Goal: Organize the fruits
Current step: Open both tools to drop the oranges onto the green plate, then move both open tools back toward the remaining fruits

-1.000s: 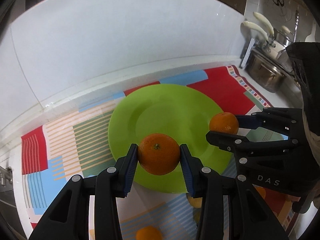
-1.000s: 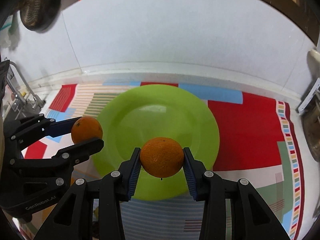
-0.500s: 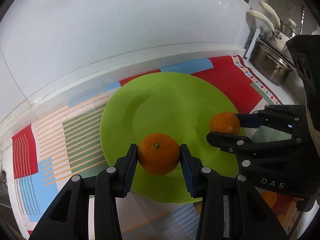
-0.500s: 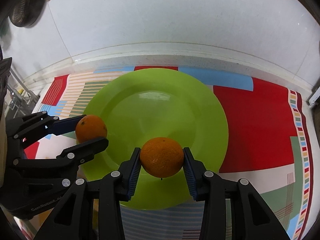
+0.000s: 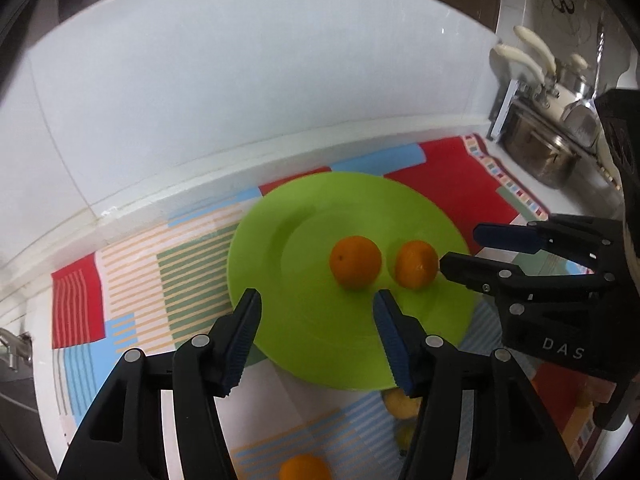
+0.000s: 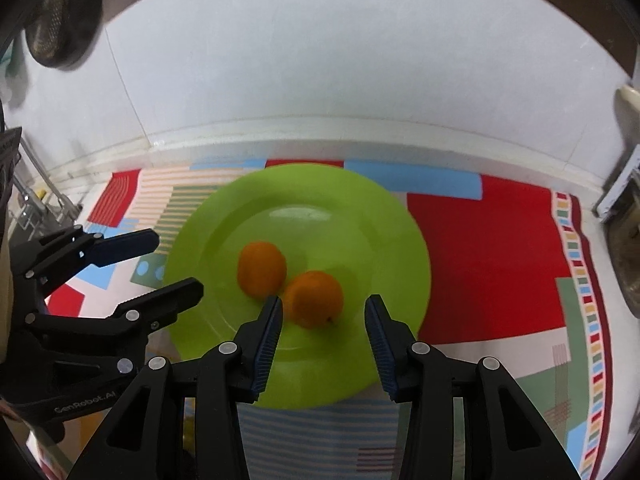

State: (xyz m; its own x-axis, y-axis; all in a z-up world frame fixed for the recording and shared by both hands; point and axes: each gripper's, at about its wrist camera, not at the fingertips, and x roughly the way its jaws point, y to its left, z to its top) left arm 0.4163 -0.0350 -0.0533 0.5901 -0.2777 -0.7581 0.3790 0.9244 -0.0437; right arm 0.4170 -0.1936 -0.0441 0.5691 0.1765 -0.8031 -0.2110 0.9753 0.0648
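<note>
Released since a second ago — both oranges down on the green plate (image 5: pixel 280 248), both grippers emptied. Left gripper (image 5: pixel 316 300) with jaws wide apart, drawn back over the plate's near rim, clear of the fruit. Left orange (image 5: pixel 355 262) resting near the plate's middle, ahead of the blue finger pads. Right orange (image 5: pixel 416 264) just beside it; in the right wrist view the two overlap, contact impossible to tell. Right gripper (image 6: pixel 324 308) also spread open, its tips flanking the right orange without touching — fruit slightly blurred. Plate lying on a multicoloured patterned mat (image 6: pixel 492 248) against a white wall. More fruit on the mat below the plate: another orange (image 5: pixel 304 468) and a yellowish piece (image 5: pixel 400 402), partly hidden behind a finger. Steel pots (image 5: pixel 540 152) off to the right.
</note>
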